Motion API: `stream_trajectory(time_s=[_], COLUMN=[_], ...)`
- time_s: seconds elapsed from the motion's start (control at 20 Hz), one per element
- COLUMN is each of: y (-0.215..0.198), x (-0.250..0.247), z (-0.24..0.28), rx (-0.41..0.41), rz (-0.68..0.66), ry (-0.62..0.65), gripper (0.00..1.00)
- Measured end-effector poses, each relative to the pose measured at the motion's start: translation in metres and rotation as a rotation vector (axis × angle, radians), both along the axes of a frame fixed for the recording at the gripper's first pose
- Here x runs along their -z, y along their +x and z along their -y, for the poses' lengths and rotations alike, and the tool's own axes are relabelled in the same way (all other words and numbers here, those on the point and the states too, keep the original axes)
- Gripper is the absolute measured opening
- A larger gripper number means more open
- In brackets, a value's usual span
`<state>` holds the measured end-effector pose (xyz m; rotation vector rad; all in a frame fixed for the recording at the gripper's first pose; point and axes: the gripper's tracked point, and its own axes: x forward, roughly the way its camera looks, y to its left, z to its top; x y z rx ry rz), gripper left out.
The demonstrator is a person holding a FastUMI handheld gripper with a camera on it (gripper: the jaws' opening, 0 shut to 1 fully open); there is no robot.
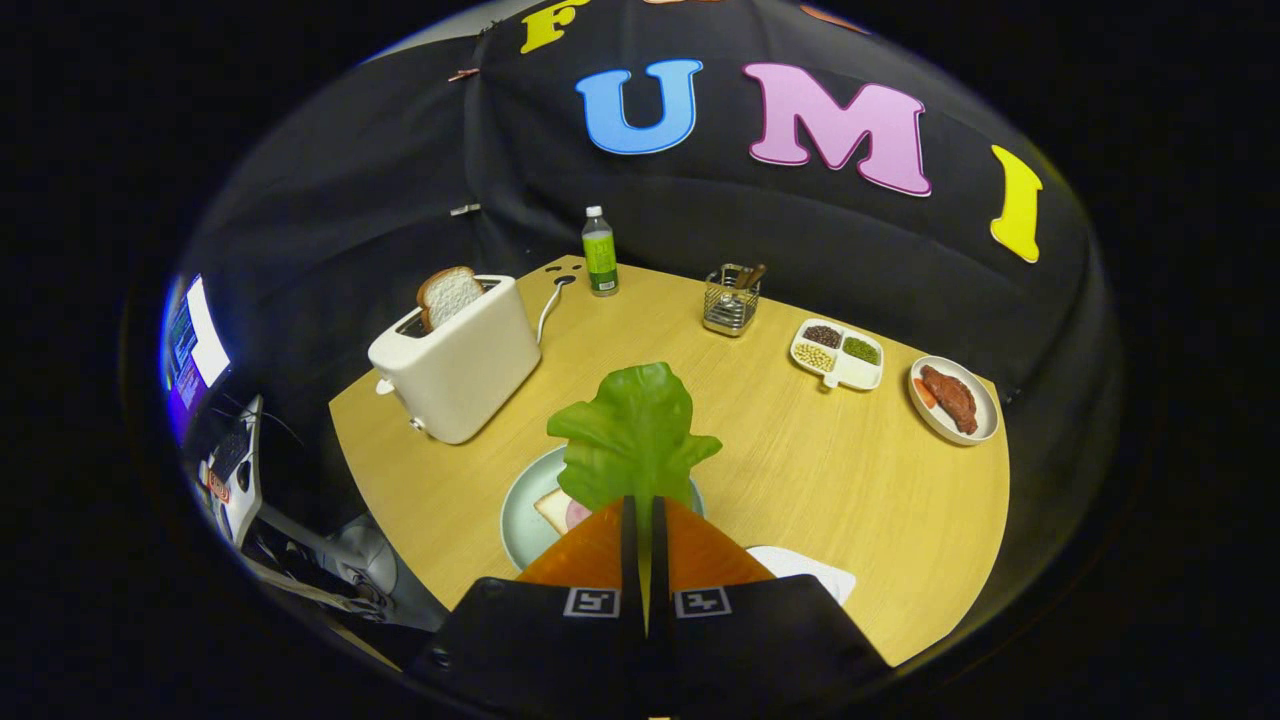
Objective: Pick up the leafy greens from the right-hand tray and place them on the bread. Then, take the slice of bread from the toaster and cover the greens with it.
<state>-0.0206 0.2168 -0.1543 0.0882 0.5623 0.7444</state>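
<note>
The claw point(645, 505) is clenched on the stem end of a flat green lettuce leaf point(634, 440), held above a round pale-green plate point(522, 515) carrying a bread slice point(553, 508). Beyond that plate to the left, a white toaster point(460, 362) holds another bread slice point(449, 295) upright on the wooden counter point(820, 470).

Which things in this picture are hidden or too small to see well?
- Bread on the plate, gripper view: only a corner of the slice shows; the lettuce leaf held in the gripper covers the rest.
- White tray: mostly behind a finger.
- Divided dish: its contents too small to name.
- Toaster slot: lower part of the bread slice hidden.
</note>
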Motion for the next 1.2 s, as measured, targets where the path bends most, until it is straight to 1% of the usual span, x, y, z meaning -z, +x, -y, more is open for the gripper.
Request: stream_trajectory(time_s=[0.15,0.35,0.7,1.0,1.05,1.15,1.2], y=[-0.005,-0.008,-0.001,0.002,0.003,0.003,0.001], x=[0.016,0.044,0.078,0.093,0.098,0.107,0.109], z=[-0.024,-0.049,-0.067,-0.077,-0.077,-0.076,-0.075], rx=[-0.036,-0.045,-0.032,-0.026,-0.021,-0.013,-0.012], rz=[-0.031,-0.096,-0.171,-0.220,-0.233,-0.252,-0.256], ry=[-0.039,-0.085,-0.141,-0.155,-0.166,-0.196,-0.204], gripper=[0.05,0.05,0.05,0.06,0.07,0.15,0.28])
